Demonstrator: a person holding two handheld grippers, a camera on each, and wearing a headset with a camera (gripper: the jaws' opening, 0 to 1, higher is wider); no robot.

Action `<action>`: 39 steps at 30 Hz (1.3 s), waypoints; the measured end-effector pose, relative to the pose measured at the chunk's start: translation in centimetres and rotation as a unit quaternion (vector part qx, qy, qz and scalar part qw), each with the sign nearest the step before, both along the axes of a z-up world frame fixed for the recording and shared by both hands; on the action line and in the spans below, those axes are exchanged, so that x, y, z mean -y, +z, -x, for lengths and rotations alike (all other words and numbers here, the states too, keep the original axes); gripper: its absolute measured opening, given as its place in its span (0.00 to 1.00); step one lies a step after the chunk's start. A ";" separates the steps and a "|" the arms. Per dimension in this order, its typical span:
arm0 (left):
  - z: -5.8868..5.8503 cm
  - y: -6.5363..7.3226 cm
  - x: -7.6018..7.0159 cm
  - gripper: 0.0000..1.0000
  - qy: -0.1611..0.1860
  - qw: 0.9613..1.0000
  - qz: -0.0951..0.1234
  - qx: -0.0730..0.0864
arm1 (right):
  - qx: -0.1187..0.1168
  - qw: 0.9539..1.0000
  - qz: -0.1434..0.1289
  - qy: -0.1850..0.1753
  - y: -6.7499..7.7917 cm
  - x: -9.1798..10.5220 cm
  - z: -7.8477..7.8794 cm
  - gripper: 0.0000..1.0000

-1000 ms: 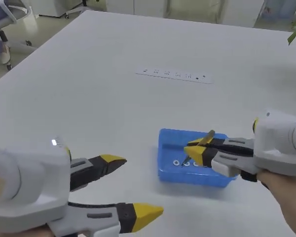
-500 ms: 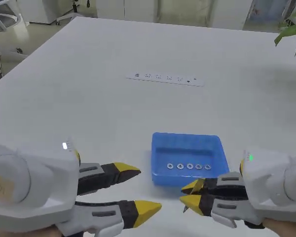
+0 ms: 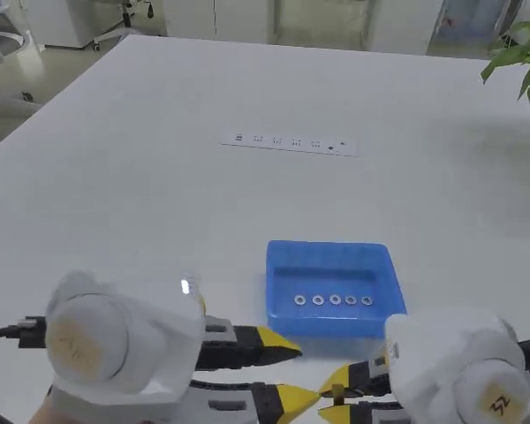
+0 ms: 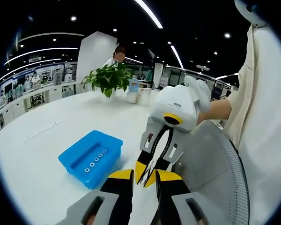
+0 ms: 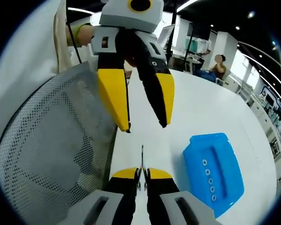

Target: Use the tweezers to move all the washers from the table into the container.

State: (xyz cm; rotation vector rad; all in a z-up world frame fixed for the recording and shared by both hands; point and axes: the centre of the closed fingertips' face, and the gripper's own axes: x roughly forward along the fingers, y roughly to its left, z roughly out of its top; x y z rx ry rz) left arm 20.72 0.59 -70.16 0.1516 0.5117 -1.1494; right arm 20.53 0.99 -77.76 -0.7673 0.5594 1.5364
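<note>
A blue container [image 3: 329, 270] sits near the front of the white table with several washers [image 3: 333, 300] in a row inside it. My right gripper [image 3: 334, 397] is low at the table's near edge, right of centre, shut on thin metal tweezers [image 5: 142, 162] whose tip pokes out between its yellow jaws. My left gripper [image 3: 291, 372] is open just to its left, jaws pointing at it. In the left gripper view the right gripper [image 4: 145, 171] faces the left one's jaws, with the container [image 4: 102, 171] to the left. The right gripper view has the left gripper [image 5: 143, 125] above and the container [image 5: 228, 179] to the right.
A flat row of sockets [image 3: 289, 142] is set into the table's middle. A green plant [image 3: 523, 64] stands at the far right. A grey mesh chair [image 5: 51, 140] is close behind the near table edge, beside the person's pale sleeve [image 4: 267, 117].
My right gripper has pulled the tweezers back out of the container to the near table edge. The left gripper has shifted right until the two face each other.
</note>
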 end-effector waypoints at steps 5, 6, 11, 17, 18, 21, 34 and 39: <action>0.3 -0.2 1.1 0.13 -0.033 0.999 -0.026 0.017 | 0.011 1.000 0.011 0.011 0.0 0.1 0.1 0.03; 0.3 -0.2 1.2 0.13 -0.035 0.999 -0.027 0.019 | 0.013 1.000 0.012 0.013 0.0 0.1 0.1 0.03; 0.1 -0.4 1.7 0.07 -0.059 0.996 -0.058 0.042 | 0.016 1.000 0.015 0.014 0.1 0.2 -0.1 0.03; 0.4 -0.9 2.1 0.00 -0.095 0.991 -0.085 0.047 | 0.023 0.999 0.022 0.017 0.0 0.2 -0.1 0.03; 0.4 -1.1 2.0 0.00 -0.103 0.988 -0.099 0.053 | 0.021 0.999 0.023 0.017 0.0 0.3 -0.1 0.03; 0.3 -1.9 1.7 0.00 -0.119 0.980 -0.142 0.074 | 0.021 0.999 0.031 0.020 -0.4 0.4 0.0 0.03; -0.4 -3.3 0.7 0.00 -0.126 0.971 -0.191 0.070 | -0.008 0.999 -0.005 -0.044 -1.0 0.2 -1.1 0.10; -0.7 -3.9 -0.3 0.00 -0.129 0.967 -0.210 0.061 | -0.019 0.997 -0.008 -0.072 -1.1 0.7 -1.3 0.18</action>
